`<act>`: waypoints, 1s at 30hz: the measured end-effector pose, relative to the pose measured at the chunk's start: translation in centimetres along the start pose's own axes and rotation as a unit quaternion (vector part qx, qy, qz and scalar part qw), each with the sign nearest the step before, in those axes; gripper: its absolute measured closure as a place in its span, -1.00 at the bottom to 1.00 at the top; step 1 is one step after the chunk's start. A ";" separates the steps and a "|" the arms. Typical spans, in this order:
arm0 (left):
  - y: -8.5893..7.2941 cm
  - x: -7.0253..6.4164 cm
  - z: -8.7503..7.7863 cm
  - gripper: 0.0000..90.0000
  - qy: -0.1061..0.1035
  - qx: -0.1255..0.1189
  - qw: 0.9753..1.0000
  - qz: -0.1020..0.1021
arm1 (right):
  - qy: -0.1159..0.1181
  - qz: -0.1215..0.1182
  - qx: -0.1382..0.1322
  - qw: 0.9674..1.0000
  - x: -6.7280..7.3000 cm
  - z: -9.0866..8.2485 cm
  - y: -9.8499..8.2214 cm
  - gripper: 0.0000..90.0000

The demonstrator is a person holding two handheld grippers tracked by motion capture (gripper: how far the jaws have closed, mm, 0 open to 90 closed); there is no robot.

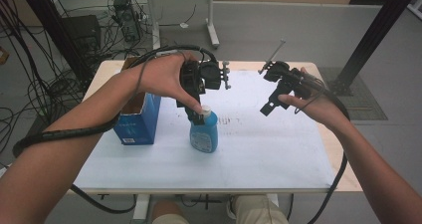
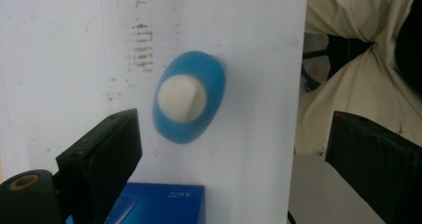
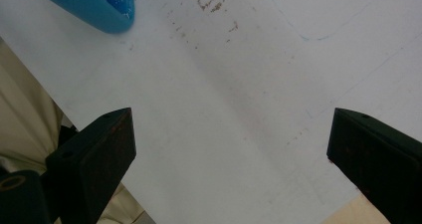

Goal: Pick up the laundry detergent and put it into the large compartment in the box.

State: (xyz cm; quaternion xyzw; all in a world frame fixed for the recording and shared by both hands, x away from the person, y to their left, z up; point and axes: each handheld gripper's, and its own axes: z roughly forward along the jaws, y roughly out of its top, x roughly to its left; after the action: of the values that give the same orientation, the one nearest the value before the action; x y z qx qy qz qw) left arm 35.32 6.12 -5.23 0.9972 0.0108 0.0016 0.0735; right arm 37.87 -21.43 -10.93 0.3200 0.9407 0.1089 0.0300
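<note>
1. The blue bottle [image 1: 203, 133] stands upright near the middle of the table [image 1: 278, 149], directly beneath the left gripper [image 1: 196, 115], whose jaws gape wide, holding nothing.
2. The right gripper [image 1: 268, 106] hovers well to the right, jaws likewise spread and empty.
3. One bottle, one blue box [image 1: 139, 119] left of it.
4. White, lightly stained tabletop; grey floor with tangled cables [image 1: 30, 84] at far left.
</note>
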 end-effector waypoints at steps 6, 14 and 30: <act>0.5 0.9 0.5 -0.83 0.003 0.001 1.000 0.009 | -0.001 0.006 -0.001 1.000 0.1 0.0 -0.3 -0.89; 1.0 1.9 1.5 -0.84 0.005 0.009 1.000 0.017 | -0.003 0.011 0.000 1.000 -0.1 -0.1 -0.5 -0.89; 1.6 3.3 4.7 -0.89 -0.003 0.025 0.999 0.019 | -0.002 0.014 0.000 1.000 -0.6 0.4 -0.9 -0.89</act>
State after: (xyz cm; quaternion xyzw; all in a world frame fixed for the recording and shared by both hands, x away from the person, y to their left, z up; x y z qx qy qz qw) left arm 38.64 3.93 -9.68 0.9988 -0.0083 -0.0003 0.0483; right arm 37.83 -22.42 -11.53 0.3333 0.9360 0.1091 0.0303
